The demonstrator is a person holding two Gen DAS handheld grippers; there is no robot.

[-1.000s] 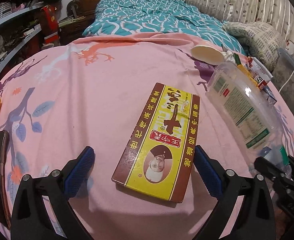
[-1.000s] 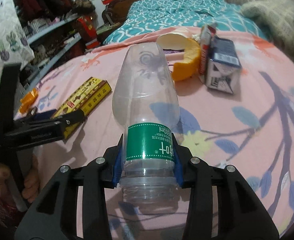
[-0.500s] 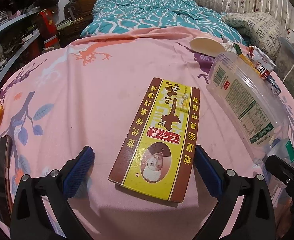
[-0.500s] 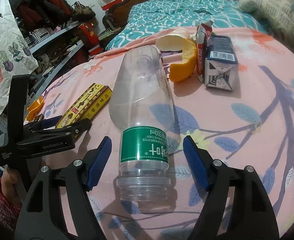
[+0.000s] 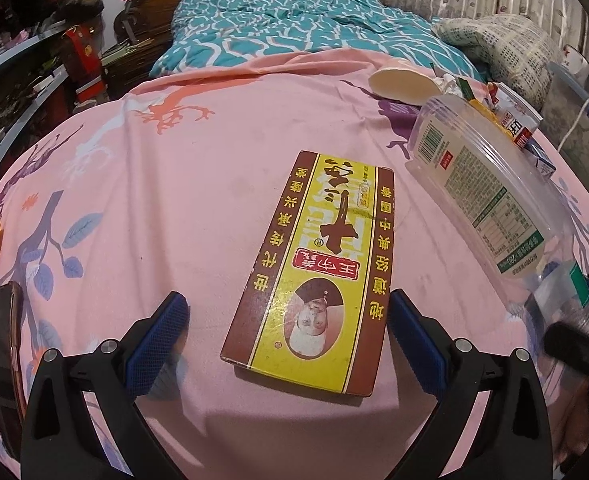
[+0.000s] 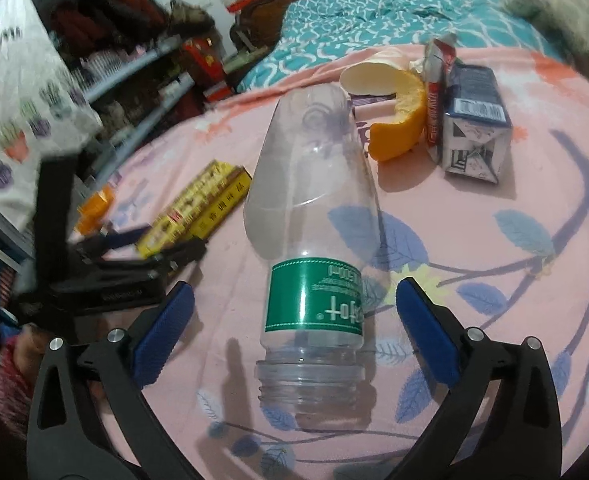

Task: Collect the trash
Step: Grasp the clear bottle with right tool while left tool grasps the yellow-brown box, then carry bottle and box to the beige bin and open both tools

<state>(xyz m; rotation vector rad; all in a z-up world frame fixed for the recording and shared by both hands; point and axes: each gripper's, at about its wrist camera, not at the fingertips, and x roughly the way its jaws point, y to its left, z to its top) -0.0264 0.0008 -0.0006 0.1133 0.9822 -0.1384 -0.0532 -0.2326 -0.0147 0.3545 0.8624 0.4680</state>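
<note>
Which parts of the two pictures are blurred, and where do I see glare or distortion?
Right wrist view: the shelves and the left gripper at the left edge are motion-blurred; the clear plastic bottle stays sharp, with a bright streak on its green label. Left wrist view: mostly sharp; the fisheye bulges the pink sheet.

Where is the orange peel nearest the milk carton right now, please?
In the right wrist view, the orange peel lies on the pink cloth, upper right, between the clear bottle and the milk carton.

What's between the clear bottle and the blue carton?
In the right wrist view, an orange peel lies between the clear bottle and the blue carton.
</note>
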